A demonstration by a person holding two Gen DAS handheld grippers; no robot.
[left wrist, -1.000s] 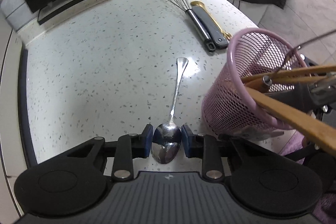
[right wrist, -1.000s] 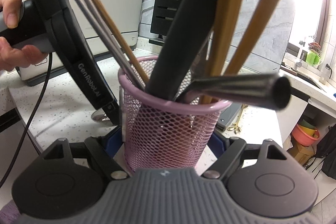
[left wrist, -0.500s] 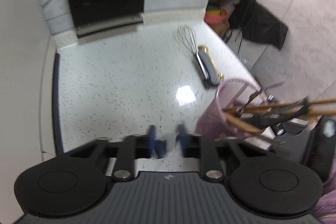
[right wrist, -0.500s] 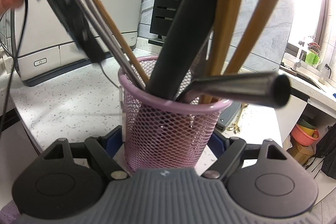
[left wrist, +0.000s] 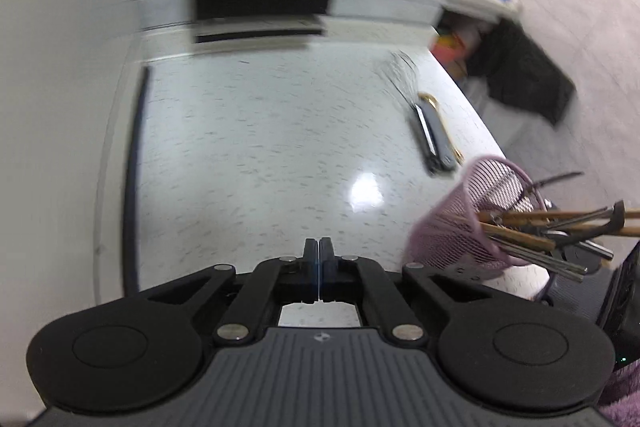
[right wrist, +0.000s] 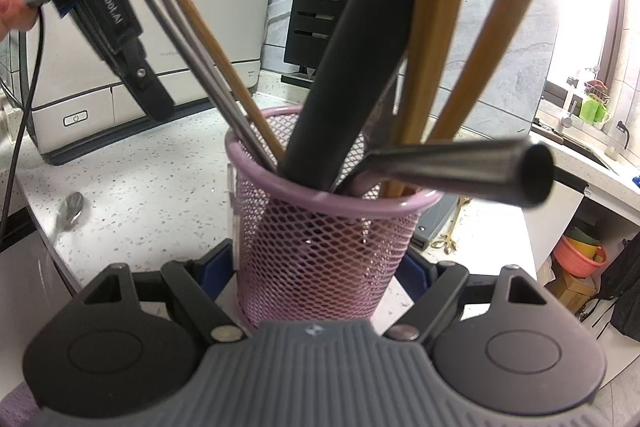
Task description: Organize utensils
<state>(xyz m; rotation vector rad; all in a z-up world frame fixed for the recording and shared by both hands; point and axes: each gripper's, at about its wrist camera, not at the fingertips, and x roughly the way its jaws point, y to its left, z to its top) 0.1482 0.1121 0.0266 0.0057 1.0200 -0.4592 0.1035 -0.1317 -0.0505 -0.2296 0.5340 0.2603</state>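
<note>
Looking at it now, our left gripper [left wrist: 319, 259] just snapped shut on nothing, spoon [right wrist: 70, 209] left lying at lower left on the counter [right wrist: 160, 183], while our right gripper [right wrist: 320, 267] holds the pink mesh cup [right wrist: 320, 247], so we'd retry.

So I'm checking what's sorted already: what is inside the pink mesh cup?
The pink mesh cup holds two metal chopsticks, wooden handles, a black handle and a steel tube handle. Their lower ends are hidden.

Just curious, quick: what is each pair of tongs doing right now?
Left tongs: closed, empty.
Right tongs: closed on the basket.
</note>
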